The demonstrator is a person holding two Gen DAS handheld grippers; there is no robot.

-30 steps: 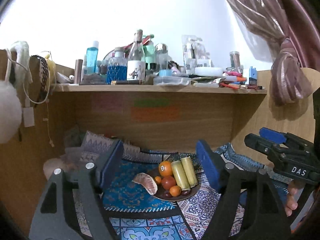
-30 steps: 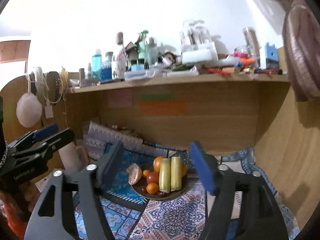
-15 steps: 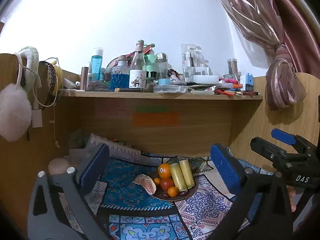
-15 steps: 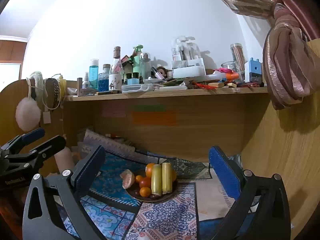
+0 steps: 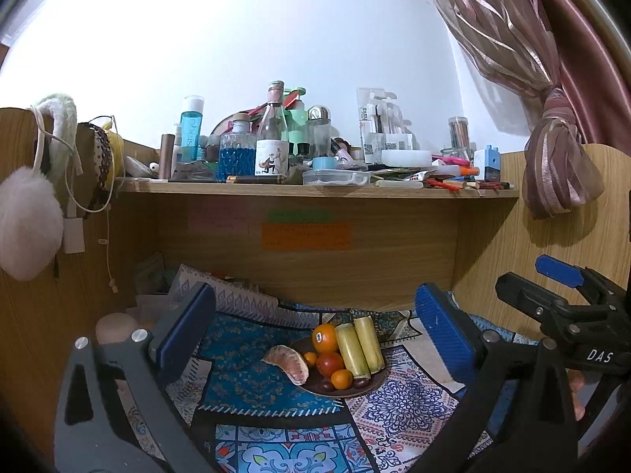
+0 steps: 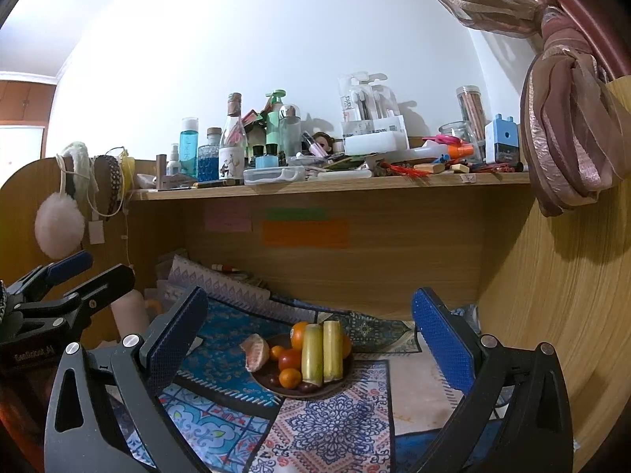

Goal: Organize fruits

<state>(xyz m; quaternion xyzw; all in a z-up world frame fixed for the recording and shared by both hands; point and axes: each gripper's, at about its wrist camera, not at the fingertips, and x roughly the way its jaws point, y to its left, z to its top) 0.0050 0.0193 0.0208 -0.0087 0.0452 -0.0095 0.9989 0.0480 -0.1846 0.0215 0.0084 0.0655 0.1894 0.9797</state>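
A dark round plate (image 5: pixel 376 382) of fruit rests on patterned cloths (image 5: pixel 252 378) under a cluttered wooden shelf (image 5: pixel 315 189): two pale yellow-green cut stalks (image 5: pixel 357 349) side by side, a stickered orange (image 5: pixel 324 337), a red fruit (image 5: pixel 329 362), small oranges and a peeled citrus segment (image 5: pixel 288 362) at the rim. Left gripper (image 5: pixel 315 339) and right gripper (image 6: pixel 307 335) both stand spread wide, empty, having just been opening. "DAS" shows on the right gripper's body.
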